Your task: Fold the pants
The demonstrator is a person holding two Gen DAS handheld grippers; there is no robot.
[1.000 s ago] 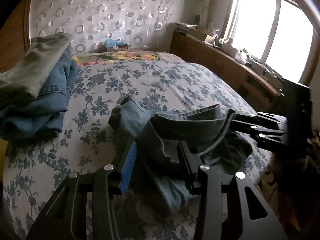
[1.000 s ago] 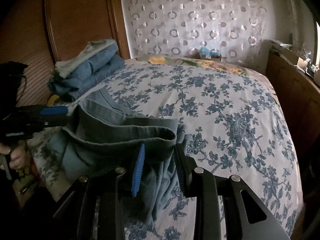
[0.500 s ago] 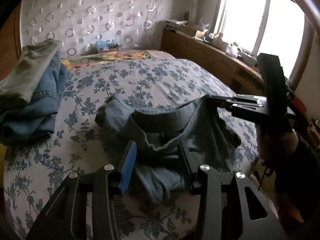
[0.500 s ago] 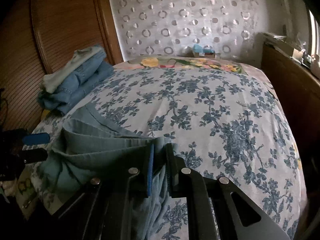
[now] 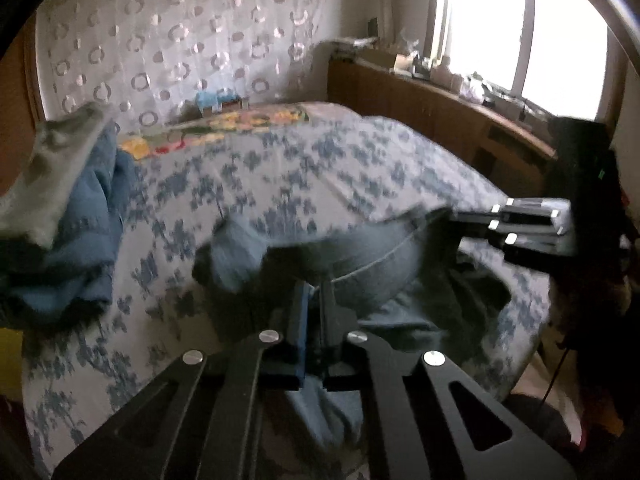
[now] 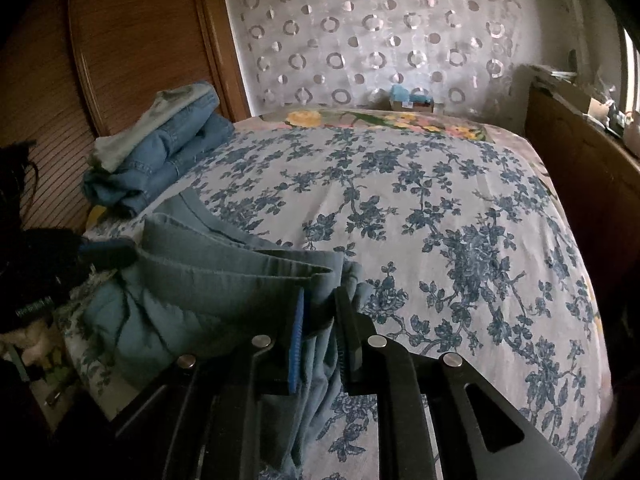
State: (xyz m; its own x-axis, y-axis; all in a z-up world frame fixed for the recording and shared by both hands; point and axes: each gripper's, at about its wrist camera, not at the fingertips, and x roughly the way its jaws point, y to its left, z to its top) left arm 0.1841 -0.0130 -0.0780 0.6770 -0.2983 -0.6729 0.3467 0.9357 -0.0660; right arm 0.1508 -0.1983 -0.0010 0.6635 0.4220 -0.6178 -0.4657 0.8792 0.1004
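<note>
Both the left gripper and right gripper clench the limp, soft grey-blue cotton pants by the waistband, near the bed edge.

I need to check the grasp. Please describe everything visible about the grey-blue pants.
The grey-blue pants look like soft, faded cotton. They lie bunched at the near edge of the floral bedspread, waistband stretched open with layered edges showing. The left gripper and the right gripper each pinch the waistband; fabric hangs below.

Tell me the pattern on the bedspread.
Blue flowers on white bedspread; clearest in the right wrist view.
</note>
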